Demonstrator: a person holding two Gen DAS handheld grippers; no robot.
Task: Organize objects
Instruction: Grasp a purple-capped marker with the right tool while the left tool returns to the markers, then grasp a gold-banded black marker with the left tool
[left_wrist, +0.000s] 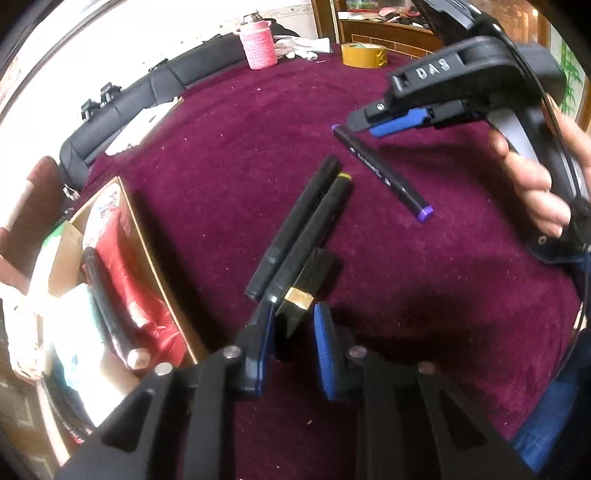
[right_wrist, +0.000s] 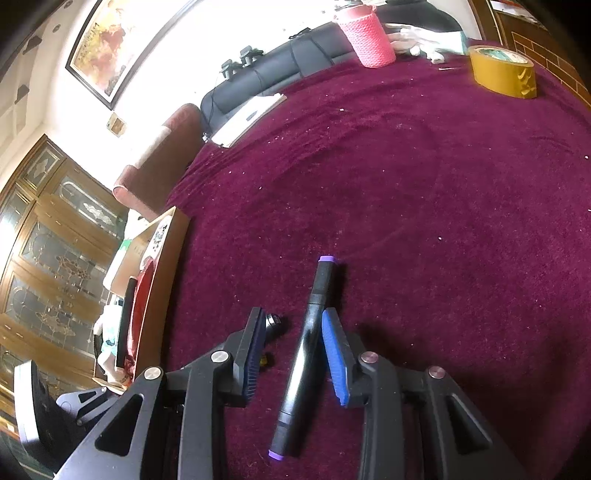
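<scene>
Here the left gripper (left_wrist: 293, 332) fingers stand narrow around the black yellow-tipped marker pen (left_wrist: 310, 236), apparently to lift it, while the right gripper (right_wrist: 295, 354) fingers loosely straddle the black purple-capped marker pen (right_wrist: 306, 354).

Purple-capped black marker (right_wrist: 308, 354) flat on maroon table (right_wrist: 424, 206), lying diagonally, white lettering along barrel. Two more black markers side by side, touching, a short way off: one yellow-tipped (left_wrist: 314, 236), other plain black (left_wrist: 291, 229), both angled same way. Small black piece with gold band (left_wrist: 301, 291) just beside their near ends. Open cardboard box (left_wrist: 147, 240) at table's left edge, another dark marker (left_wrist: 107, 306) lying inside on red packaging.
</scene>
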